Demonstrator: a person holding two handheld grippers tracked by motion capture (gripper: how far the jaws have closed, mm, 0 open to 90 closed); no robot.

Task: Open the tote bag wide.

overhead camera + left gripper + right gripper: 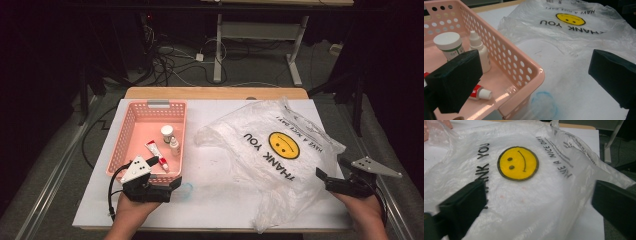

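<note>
A crinkled, clear plastic bag lies on the white tabletop beside a perforated pink basket. Both grippers' jaws gape, seemingly gripping nothing.

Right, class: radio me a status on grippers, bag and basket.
Both grippers, left and right, open, empty. Bag flat on table. Basket holds three items. Nothing blocking.

The plastic bag is carrying black print reading "THANK YOU" beside a yellow smiley face, and "HAVE A NICE DAY!" on the smiley's other side; smaller lines of print further out on the bag are showing too blurred to read. In the pink basket, the white jar is showing a green-banded label, unreadable, and the red-and-white tube is bearing markings too small to make out.
</note>
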